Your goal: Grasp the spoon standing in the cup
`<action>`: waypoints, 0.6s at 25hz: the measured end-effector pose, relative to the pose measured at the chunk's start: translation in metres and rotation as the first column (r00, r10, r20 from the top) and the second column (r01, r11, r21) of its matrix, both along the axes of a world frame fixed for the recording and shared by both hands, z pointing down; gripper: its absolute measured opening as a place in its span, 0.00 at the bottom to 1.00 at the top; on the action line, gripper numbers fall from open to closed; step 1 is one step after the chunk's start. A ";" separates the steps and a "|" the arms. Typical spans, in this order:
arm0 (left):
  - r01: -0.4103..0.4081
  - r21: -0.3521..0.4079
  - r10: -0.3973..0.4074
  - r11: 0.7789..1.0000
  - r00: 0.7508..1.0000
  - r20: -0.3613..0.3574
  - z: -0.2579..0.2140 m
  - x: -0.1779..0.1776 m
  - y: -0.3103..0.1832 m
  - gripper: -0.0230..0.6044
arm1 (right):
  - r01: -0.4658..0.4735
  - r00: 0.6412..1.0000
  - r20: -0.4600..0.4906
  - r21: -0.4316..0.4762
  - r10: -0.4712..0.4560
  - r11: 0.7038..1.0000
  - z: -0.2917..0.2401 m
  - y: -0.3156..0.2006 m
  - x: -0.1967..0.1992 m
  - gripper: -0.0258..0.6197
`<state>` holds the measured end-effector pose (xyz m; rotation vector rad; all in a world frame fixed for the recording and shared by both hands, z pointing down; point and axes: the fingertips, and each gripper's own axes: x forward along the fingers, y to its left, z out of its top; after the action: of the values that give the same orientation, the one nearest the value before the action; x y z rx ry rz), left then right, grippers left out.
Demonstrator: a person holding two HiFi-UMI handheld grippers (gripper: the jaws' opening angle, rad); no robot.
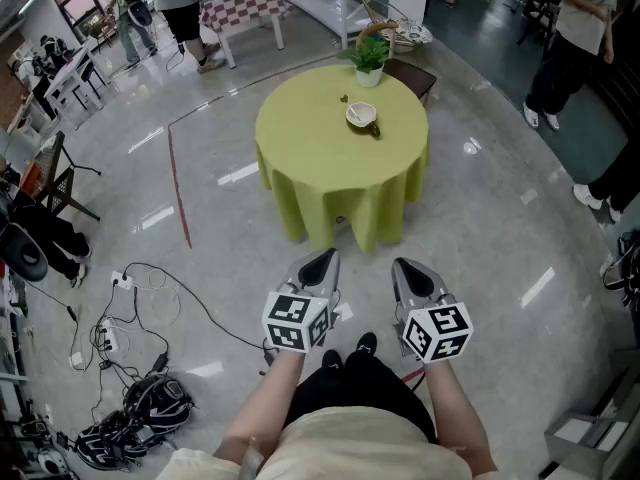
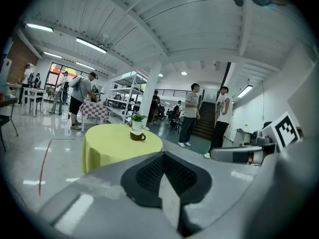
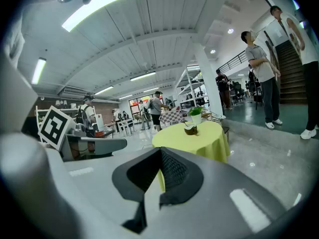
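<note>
Yellow-green cloth covers the round desk [image 1: 310,138] at upper centre; low in frame, well apart from it, the left gripper [image 1: 322,265] and right gripper [image 1: 412,268] have fingers pressed together, empty. On the desk stands the cup [image 1: 361,116]; its spoon [image 3: 186,124] looks thin, stiff, light, probably slippery, so pinch the upper handle

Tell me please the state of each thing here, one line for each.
left tool: shut, empty, away from the table
right tool: shut, empty
cup: upright on the table, untouched
spoon: standing in the cup, not grasped
plant pot: upright beside the cup
</note>
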<state>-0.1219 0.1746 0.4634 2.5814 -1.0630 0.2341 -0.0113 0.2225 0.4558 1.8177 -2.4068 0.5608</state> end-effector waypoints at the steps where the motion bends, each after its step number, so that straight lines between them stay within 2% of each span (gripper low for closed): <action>1: 0.000 0.000 0.000 1.000 1.000 0.000 0.000 0.002 -0.004 0.04 | -0.001 1.000 -0.001 0.001 0.001 1.000 0.000 -0.004 0.002 0.04; 15: 0.027 -0.007 -0.027 1.000 1.000 0.013 0.007 0.027 -0.042 0.04 | -0.025 0.999 0.030 0.006 0.024 1.000 0.003 -0.036 0.040 0.04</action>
<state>-0.0946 0.1331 0.4700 2.5608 -1.0992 0.2474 0.0290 0.1865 0.4586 1.8568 -2.4109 0.5868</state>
